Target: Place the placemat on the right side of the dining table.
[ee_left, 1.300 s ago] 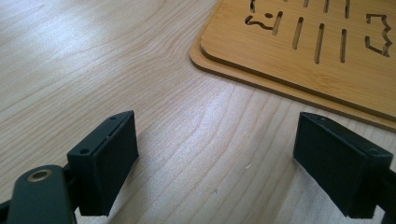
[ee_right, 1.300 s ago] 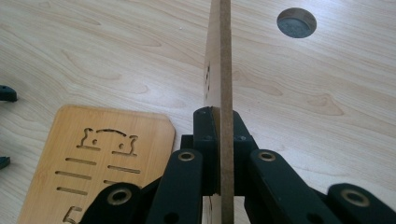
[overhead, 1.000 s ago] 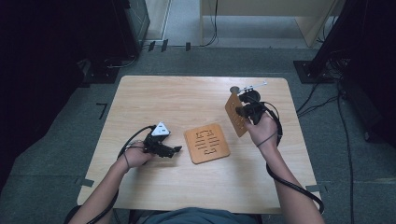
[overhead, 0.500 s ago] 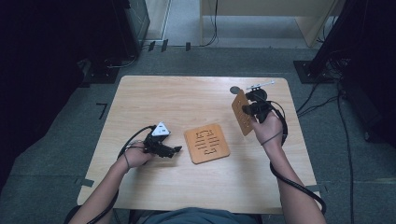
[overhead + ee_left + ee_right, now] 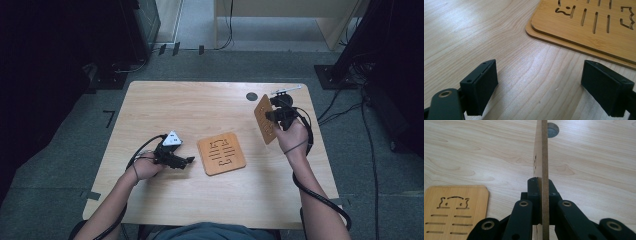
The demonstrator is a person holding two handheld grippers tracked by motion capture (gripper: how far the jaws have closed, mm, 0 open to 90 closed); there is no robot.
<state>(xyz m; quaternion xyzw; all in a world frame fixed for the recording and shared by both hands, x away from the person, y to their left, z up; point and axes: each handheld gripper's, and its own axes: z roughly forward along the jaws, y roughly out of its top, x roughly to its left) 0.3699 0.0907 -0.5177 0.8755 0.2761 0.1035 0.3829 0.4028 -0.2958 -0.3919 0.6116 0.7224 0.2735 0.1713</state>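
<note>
A square bamboo mat point(image 5: 221, 153) with slot cut-outs lies flat at the table's middle; in the left gripper view this mat point(image 5: 584, 22) rests on a second one just like it. My left gripper point(image 5: 186, 161) sits low just left of them, its jaws open over bare wood point(image 5: 549, 90). Another bamboo mat point(image 5: 264, 120) stands on edge above the table's right side, with my right gripper point(image 5: 272, 116) shut on its rim. In the right gripper view the held mat point(image 5: 543, 157) rises edge-on between the pads of the right gripper point(image 5: 541, 192).
A dark round cable hole point(image 5: 251, 96) is set in the light wooden table point(image 5: 200, 105) near its far right, just beyond the held mat point(image 5: 552, 130). Dark floor, cables and furniture legs surround the table.
My right hand has carried the upright mat a little to the right, away from the flat mats. The left hand and gripper stayed where they were.
</note>
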